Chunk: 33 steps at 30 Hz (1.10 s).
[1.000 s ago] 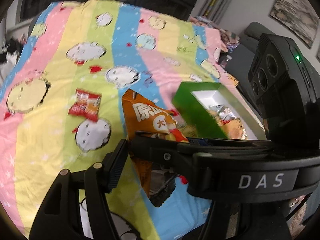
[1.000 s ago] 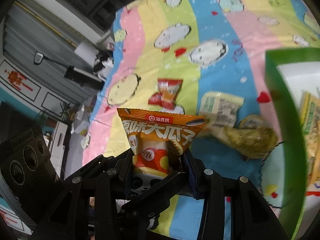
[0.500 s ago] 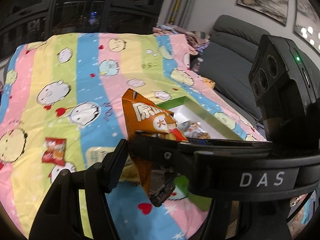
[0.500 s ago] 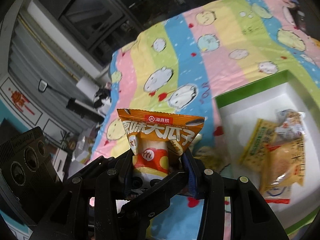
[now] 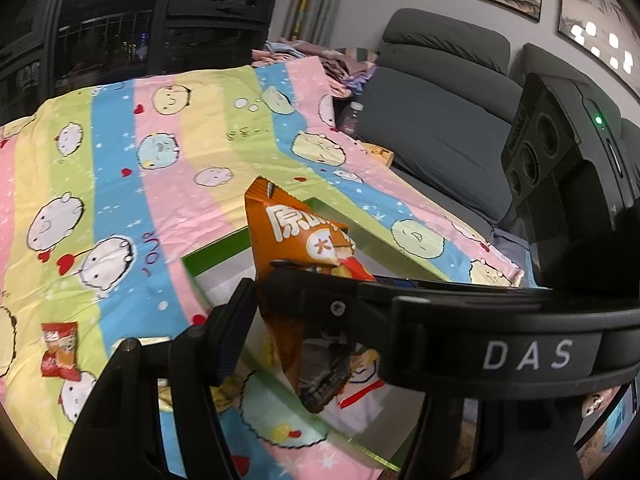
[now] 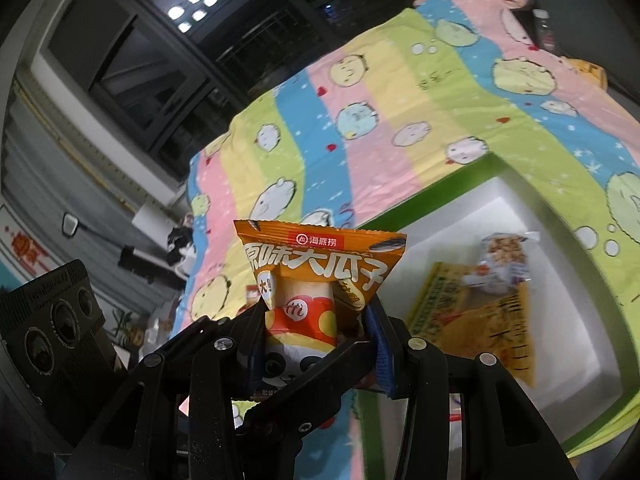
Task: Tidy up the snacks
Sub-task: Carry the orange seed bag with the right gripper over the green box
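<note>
My right gripper (image 6: 316, 320) is shut on an orange sunflower-seed packet (image 6: 320, 264) and holds it up in the air beside the green-rimmed white box (image 6: 500, 168). The same packet (image 5: 296, 240) shows in the left wrist view, where the right gripper's black fingers (image 5: 320, 288) cross the frame and clamp it over the box (image 5: 212, 252). The box holds a yellow packet (image 6: 492, 320) and a clear nut packet (image 6: 506, 252). Only one finger (image 5: 236, 324) of my left gripper shows clearly, so its state is unclear. A small red packet (image 5: 60, 350) lies on the blanket at the left.
The striped cartoon blanket (image 5: 160, 168) covers the surface. A grey sofa (image 5: 440, 112) stands at the right with clothes (image 5: 312, 56) piled at the blanket's far end. Dark windows (image 6: 180, 60) are behind. More packets (image 5: 224, 390) lie by the box's near corner.
Both grippers have moved right and tilted up. The box has come under the held orange packet, and the loose snacks on the blanket have slid to the lower left of view.
</note>
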{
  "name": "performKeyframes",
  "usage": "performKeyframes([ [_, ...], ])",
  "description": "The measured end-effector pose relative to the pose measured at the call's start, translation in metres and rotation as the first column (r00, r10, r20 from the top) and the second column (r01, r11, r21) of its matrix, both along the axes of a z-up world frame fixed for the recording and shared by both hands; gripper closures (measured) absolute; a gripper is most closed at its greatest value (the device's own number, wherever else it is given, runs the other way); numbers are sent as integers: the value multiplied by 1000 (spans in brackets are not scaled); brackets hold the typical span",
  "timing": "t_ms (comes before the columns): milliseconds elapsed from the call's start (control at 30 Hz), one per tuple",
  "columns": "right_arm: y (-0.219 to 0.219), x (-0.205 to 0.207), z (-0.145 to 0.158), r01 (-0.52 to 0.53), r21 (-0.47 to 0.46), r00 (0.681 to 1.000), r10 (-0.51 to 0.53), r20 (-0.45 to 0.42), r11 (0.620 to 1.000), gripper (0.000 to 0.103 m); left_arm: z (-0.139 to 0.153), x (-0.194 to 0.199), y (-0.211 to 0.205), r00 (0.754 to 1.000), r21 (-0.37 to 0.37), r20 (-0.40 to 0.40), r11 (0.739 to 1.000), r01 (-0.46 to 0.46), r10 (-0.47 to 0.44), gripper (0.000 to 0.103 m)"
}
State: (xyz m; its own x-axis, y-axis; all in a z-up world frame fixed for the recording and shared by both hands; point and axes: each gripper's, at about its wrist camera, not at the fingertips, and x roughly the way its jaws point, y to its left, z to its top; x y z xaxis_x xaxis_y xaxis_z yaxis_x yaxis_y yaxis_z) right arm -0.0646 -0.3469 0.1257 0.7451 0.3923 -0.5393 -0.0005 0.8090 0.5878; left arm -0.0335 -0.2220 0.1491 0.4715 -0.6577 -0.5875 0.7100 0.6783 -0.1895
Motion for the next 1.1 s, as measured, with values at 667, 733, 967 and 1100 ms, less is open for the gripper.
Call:
performKeyframes([
  [667,-66,8,-42,159,48,977,-150,-153,986,56,-39,20,-65,985,17,-148,995,96,-92,40],
  [733,-70,10,-47,168,52,972,-156,-174,984,56,-45,22,-69,981,17,-171,995,94,-89,40],
  [967,-78,14,-59,206,38,954,-192,-231,978,56,-58,29,-78,970,20,-232,997,79,-73,38],
  [1100,-78,13,-58,216,29,951,-203,-234,976,56,-59,30,-73,969,24,-242,998,54,-46,29],
])
